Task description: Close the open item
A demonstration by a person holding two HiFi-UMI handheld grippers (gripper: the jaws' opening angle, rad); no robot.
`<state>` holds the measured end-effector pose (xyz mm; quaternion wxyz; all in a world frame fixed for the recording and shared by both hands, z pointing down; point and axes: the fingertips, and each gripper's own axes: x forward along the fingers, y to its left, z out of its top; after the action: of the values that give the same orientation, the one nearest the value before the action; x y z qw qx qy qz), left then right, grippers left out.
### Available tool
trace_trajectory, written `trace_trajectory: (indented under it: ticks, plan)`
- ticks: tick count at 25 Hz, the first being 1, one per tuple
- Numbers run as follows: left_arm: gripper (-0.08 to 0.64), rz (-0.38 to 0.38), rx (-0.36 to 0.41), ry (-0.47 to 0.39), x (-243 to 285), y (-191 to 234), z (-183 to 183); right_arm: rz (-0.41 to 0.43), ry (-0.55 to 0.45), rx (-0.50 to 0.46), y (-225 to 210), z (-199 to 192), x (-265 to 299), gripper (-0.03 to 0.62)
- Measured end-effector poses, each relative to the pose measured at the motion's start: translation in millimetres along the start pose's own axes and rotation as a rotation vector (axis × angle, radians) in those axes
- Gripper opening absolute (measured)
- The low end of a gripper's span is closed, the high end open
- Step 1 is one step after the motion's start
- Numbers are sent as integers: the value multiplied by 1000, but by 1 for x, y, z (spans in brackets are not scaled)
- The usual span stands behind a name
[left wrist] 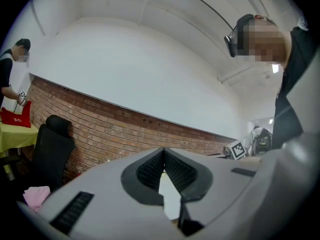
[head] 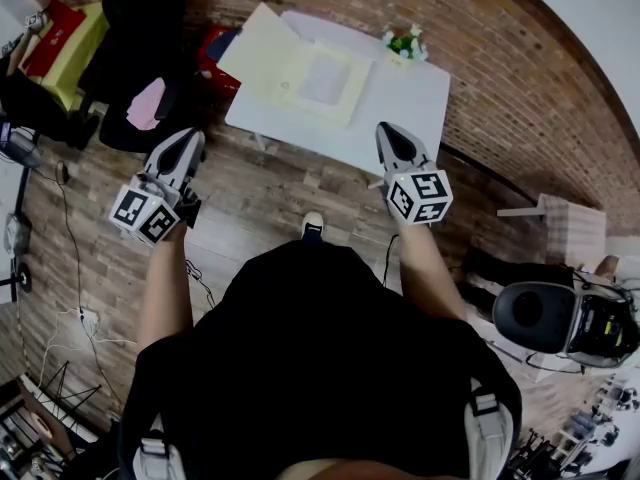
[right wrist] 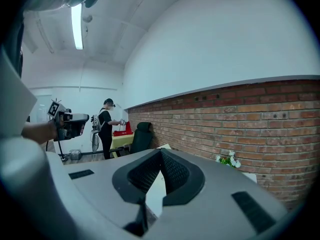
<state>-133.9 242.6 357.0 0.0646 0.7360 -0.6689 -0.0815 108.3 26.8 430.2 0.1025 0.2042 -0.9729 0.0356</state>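
Holding grey left gripper and grey right gripper short of white rectangular table, jaws pressed together, empty. On that tabletop, spread open: pale-yellow flat case, perhaps a folder.

Readable text: none in any view.
Left marker cube: black-and-white square patterns, no letters or digits.
Right marker cube: the same kind of square patterns, no letters or digits.
Red bag: a small pale print on its side, too small to read.
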Motion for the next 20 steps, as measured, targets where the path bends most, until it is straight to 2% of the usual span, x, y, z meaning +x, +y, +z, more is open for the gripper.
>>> trace_trajectory:
  ticks: [20]
  plan:
    - [11,78,4,0,86,45,3,75,25,-6,-81,5,89,20]
